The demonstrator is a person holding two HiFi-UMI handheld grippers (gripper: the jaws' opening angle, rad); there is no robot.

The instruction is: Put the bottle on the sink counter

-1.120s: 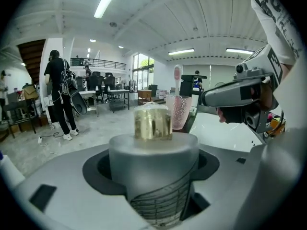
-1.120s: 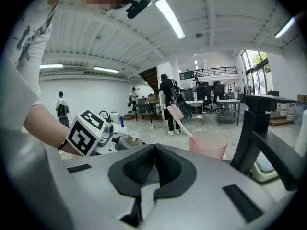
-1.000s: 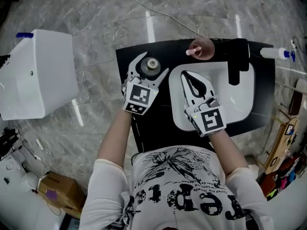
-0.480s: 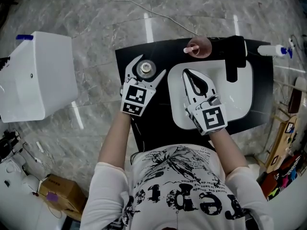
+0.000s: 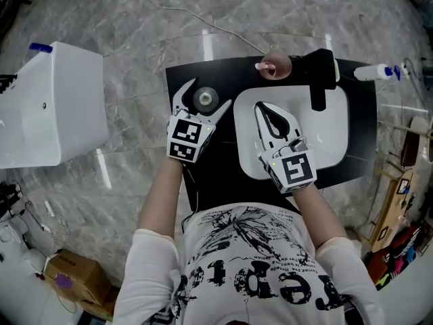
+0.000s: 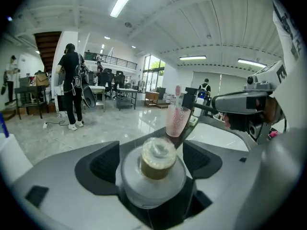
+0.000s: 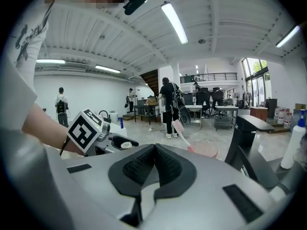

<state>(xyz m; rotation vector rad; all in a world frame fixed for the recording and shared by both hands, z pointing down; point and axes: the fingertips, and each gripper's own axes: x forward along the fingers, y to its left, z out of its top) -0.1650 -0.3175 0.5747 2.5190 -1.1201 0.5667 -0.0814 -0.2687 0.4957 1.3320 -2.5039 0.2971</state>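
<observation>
Your left gripper (image 5: pixel 206 95) is opening its jaws around the bottle (image 6: pixel 156 164), which is standing upright between them on the black sink counter (image 5: pixel 216 181), just left of the sink (image 5: pixel 338 134). Your right gripper (image 5: pixel 262 107) is hovering over the sink, jaws closed together, holding nothing.

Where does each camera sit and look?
Head view: on the head, facing down at the sink counter; both forearms show.
Left gripper view: on the left gripper, along opening jaws around the bottle; right gripper shows.
Right gripper view: on that gripper, along shut jaws; left forearm shows.
Shared: both gripper views show the pink cup.
</observation>
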